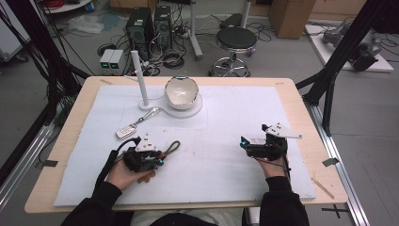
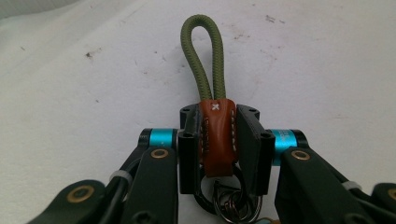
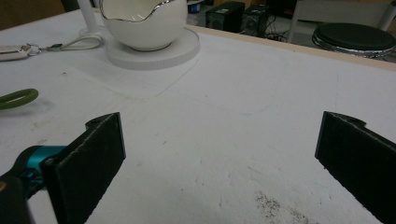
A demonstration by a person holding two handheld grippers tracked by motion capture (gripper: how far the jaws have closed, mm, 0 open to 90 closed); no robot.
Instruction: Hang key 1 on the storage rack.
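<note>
A keychain with an olive cord loop (image 2: pixel 201 56), a brown leather wrap (image 2: pixel 215 133) and metal rings lies on the white mat at the near left. My left gripper (image 2: pixel 218 116) is shut on the leather wrap, both pads pressing its sides, and the loop sticks out ahead of the jaws. From above, the loop (image 1: pixel 173 147) points right and away from the left gripper (image 1: pixel 160 158). My right gripper (image 1: pixel 244 145) rests at the near right, its jaws wide apart. In the right gripper view (image 3: pixel 219 149) there is only bare mat between them, with the olive loop (image 3: pixel 16 99) far to the left.
A white bowl (image 1: pixel 181 90) sits on a round white base (image 1: pixel 194 111) at the back centre, beside a white upright post (image 1: pixel 140 77). A second keychain with a white fob (image 1: pixel 126 132) lies in front of the post. The white mat (image 1: pixel 226 117) covers the wooden table.
</note>
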